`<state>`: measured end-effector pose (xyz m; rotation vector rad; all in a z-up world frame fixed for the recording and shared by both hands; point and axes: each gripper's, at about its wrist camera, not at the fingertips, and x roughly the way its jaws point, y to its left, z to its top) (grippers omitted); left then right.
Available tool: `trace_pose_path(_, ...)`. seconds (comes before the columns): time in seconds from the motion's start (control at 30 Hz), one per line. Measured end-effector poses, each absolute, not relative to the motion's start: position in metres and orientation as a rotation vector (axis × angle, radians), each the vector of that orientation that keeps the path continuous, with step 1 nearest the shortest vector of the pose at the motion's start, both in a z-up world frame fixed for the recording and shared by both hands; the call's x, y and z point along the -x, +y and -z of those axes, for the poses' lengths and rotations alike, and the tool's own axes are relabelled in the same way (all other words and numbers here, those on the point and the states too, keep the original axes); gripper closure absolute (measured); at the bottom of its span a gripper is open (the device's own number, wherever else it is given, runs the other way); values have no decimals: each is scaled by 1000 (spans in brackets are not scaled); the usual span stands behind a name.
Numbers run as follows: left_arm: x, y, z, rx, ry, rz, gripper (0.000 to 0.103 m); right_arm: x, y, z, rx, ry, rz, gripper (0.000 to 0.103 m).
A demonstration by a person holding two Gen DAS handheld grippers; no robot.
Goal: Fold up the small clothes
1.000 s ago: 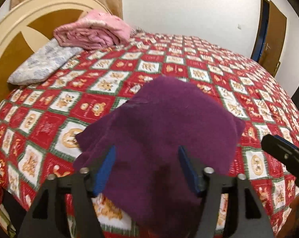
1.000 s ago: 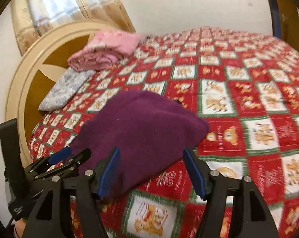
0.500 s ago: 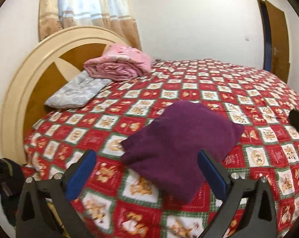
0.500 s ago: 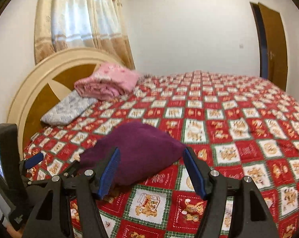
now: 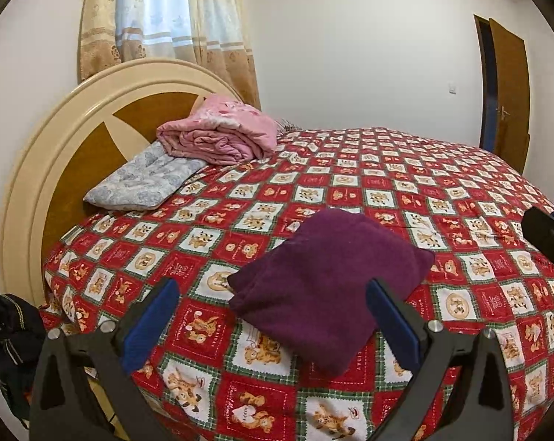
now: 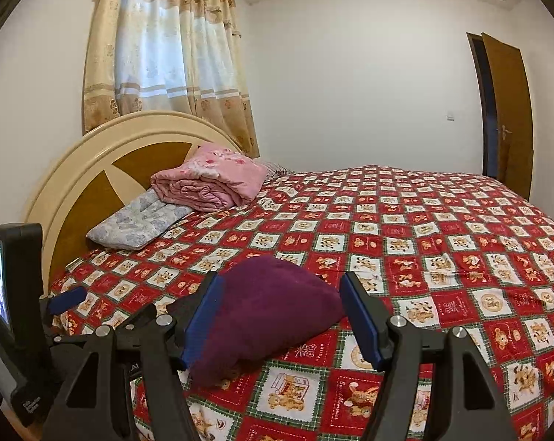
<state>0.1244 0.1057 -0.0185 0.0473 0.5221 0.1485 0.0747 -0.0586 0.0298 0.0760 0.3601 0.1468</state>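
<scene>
Garment, purple (image 5: 328,286): folded into a compact bundle, lying lower centre of frame on the bed's red patchwork cover (image 5: 387,169). Left claw (image 5: 273,325) and right claw (image 6: 282,321) both released, empty, clear of the cloth. Fold judged complete; no other unfolded clothes visible.

Folded purple garment (image 5: 328,286) on near bedspread (image 5: 442,191), open quilt beyond, pink blanket (image 5: 218,130) and pillow (image 5: 144,180) by headboard (image 5: 89,136)

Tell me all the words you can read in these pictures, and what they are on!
"HOLIDAY": beside a teddy bear on a red square of the bedspread, left wrist view.
Other lettering on the bedspread: too small to read.
White label low on the black device, right wrist view: blurred, unreadable.
</scene>
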Motion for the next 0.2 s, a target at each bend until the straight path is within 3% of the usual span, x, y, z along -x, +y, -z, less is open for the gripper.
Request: trace_pose_path(0.2, -121, 104, 14, -72, 511, -175, 0, -75, -60, -30, -87, 360, -143, 35)
